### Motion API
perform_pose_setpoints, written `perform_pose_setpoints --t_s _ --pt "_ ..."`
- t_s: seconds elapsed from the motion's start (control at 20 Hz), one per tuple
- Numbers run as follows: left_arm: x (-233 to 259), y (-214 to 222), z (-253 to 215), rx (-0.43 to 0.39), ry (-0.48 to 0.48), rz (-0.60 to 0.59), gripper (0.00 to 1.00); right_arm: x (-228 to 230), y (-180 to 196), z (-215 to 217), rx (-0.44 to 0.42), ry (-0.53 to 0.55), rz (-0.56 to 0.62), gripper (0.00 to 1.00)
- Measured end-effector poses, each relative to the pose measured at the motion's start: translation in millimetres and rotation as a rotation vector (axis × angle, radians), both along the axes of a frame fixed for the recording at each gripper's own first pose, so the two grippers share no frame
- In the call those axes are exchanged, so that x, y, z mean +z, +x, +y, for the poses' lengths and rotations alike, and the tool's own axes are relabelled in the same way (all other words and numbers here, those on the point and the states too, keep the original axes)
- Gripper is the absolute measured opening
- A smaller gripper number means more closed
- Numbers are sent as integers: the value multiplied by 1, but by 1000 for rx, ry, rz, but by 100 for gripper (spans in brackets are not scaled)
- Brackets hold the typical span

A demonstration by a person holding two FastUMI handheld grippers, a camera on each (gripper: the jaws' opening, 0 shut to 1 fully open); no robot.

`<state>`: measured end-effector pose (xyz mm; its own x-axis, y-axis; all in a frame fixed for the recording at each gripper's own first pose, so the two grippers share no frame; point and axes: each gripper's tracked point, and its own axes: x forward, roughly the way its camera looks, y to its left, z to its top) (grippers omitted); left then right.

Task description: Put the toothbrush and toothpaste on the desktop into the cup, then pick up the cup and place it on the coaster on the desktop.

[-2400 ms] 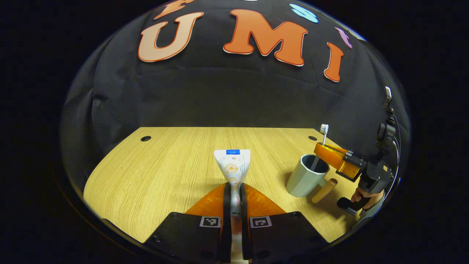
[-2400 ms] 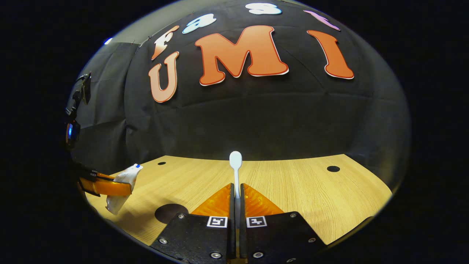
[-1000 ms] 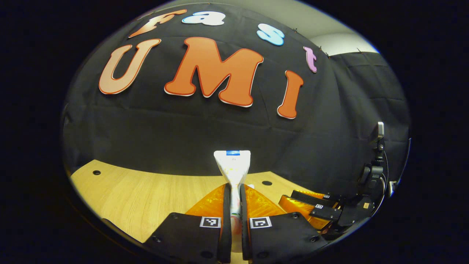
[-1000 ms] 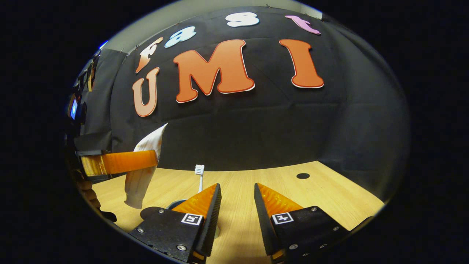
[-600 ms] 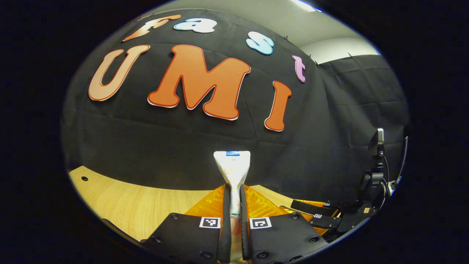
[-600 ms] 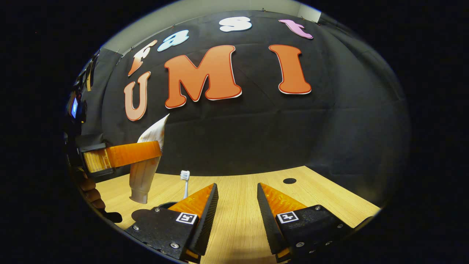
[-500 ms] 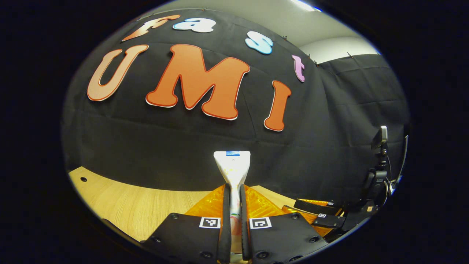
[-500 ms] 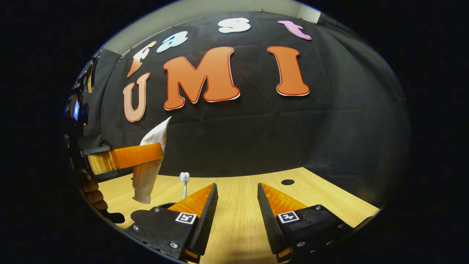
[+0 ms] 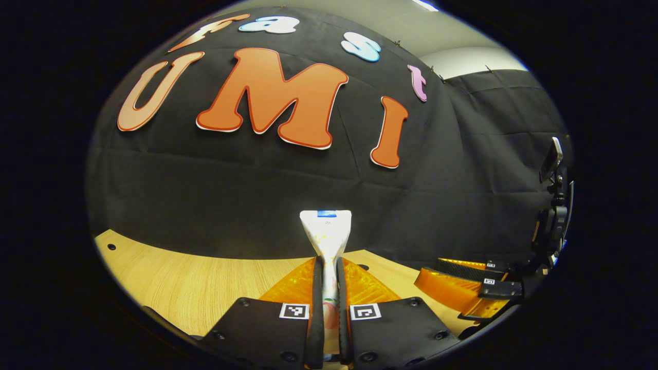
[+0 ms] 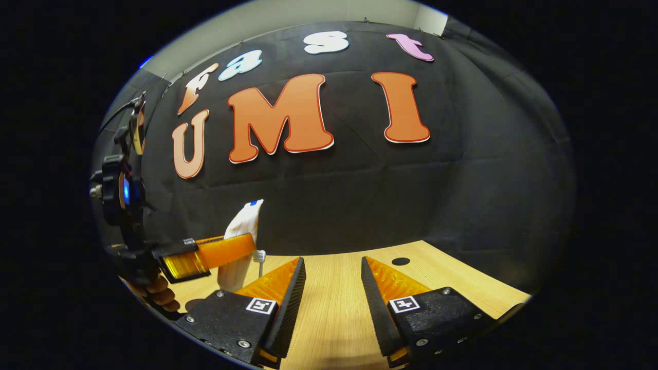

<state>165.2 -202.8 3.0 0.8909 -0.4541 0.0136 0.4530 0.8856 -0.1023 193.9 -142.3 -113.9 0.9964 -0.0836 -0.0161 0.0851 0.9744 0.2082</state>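
Note:
In the left gripper view my left gripper [image 9: 327, 264] is shut on the white toothpaste tube [image 9: 326, 231], whose flat crimped end points up. The right gripper view has the same left gripper [image 10: 247, 244] at the left, holding the toothpaste tube [image 10: 240, 228] upright, cap end down. The tube hangs close beside the white toothbrush head [image 10: 259, 255]. My right gripper [image 10: 332, 264] stands open over the wooden table [image 10: 334, 313] with nothing between its fingers. One of its fingers [image 10: 272, 288] hides the tube's lower end and the cup. The right gripper [image 9: 427, 271] also appears low at the right of the left gripper view.
A hand [image 10: 159, 295] holds the left gripper's handle at the lower left. The table has a cable hole [image 10: 400, 261] at the back right and another hole [image 9: 108, 246] at the far left. The black cloth wall stands right behind the table.
The left gripper has come down and towards the toothbrush with the toothpaste still in it. The right gripper let go of the toothbrush earlier and stays open.

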Motion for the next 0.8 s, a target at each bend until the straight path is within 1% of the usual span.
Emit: perform_pose_setpoints --t_s 0.15,0.35,0.4,0.65,0.8 --pt "-13 0 1 15 36 -9 15 3 -3 -1 -5 -1 -11 66" --pt "-25 -1 0 23 40 3 16 3 -4 -2 -13 -4 -8 66" --pt "-29 -2 0 26 48 10 18 2 -3 -1 -13 -2 -7 66" --pt "-42 -7 1 37 97 25 21 1 -4 -2 -18 -2 -2 66" --pt "-41 -11 3 46 129 5 22 0 -4 -3 -20 -1 -1 65"
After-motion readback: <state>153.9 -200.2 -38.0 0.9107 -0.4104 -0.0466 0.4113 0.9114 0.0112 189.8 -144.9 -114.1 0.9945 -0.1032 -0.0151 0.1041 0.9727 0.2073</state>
